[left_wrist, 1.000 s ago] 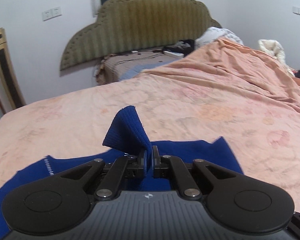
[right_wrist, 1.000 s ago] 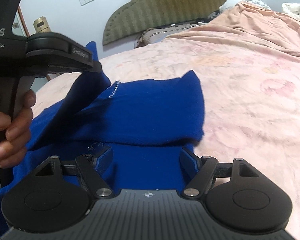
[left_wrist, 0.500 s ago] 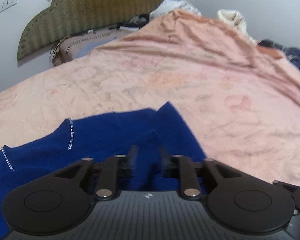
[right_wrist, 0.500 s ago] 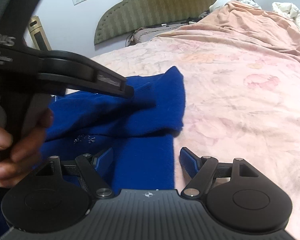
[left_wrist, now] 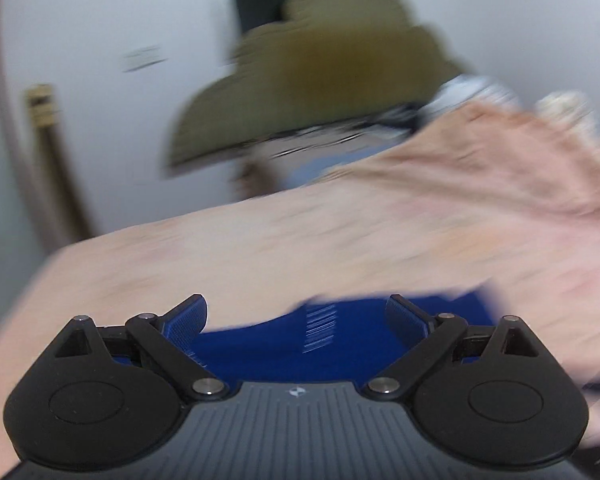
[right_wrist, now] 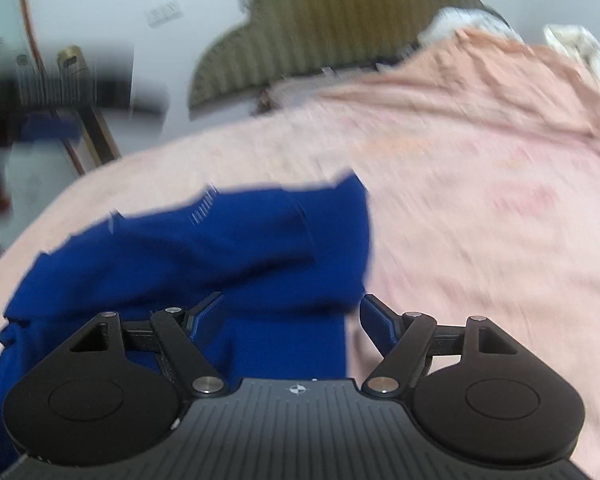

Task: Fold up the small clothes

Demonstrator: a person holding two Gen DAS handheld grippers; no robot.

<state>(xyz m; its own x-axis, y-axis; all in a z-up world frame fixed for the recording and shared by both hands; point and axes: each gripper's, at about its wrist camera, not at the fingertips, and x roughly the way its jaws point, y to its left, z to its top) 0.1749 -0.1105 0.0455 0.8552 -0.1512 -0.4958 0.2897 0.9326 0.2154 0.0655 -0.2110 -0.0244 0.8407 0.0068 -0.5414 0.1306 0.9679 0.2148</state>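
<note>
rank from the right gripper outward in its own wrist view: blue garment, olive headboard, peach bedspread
From the right gripper:
1. blue garment, partly between its open fingers, spreading left.
2. peach bedspread, under and beyond the garment, stretching right.
3. olive headboard, against the far wall, top centre.

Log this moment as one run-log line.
left tool open | right tool open | blue garment part-folded on bed | views blurred

The deep-blue knitted cloth garment (right_wrist: 236,248) looks soft and matt on the wrinkled peach cotton bedspread (right_wrist: 480,216). The matt black plastic tongs (right_wrist: 296,316) carry ribbed blue pads (right_wrist: 208,312) and shiny metal rivets.
</note>
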